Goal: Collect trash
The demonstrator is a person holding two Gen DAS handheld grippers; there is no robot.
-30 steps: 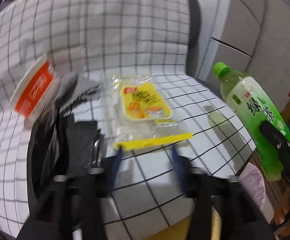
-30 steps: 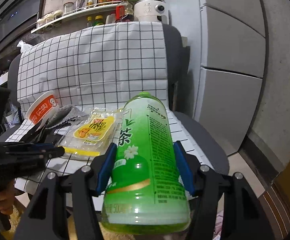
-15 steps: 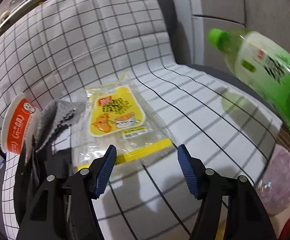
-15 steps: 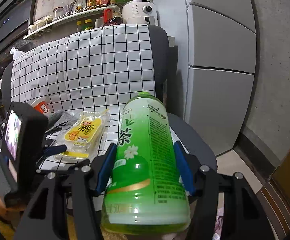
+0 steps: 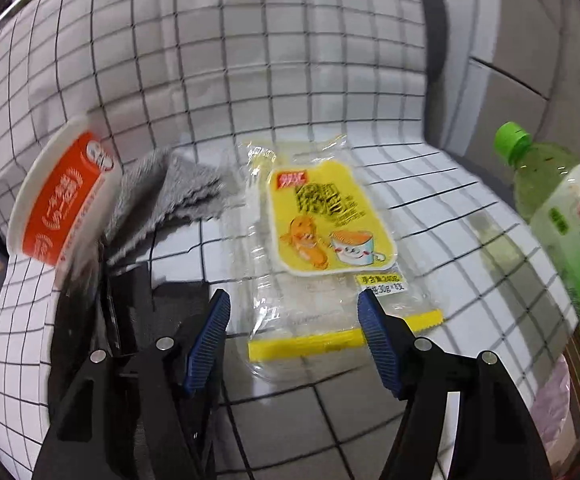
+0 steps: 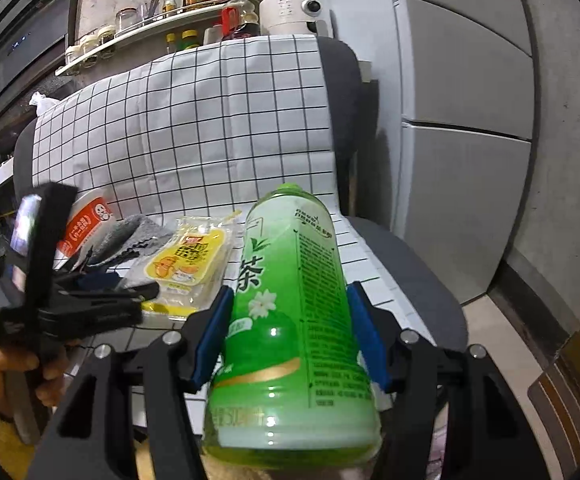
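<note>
Left claw (image 5: 294, 336): jaws just widening, nothing pinched; clear yellow-labelled snack wrapper (image 5: 326, 248) directly ahead.
Right claw (image 6: 290, 336): grasping green plastic tea bottle (image 6: 294, 312).
Risk: thin film flat on the checked chair cover (image 5: 430, 208); pads may slide over it.

Wrapper (image 5: 322, 236) on chair seat (image 5: 442, 216), cloth (image 5: 162, 200) left, cup (image 5: 62, 196) seemingly leaning beyond

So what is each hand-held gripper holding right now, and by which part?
The right hand-held gripper clamps the green tea bottle around its lower body. The left hand-held gripper holds nothing; its jaws, just opening, straddle the yellow snack packet.
</note>
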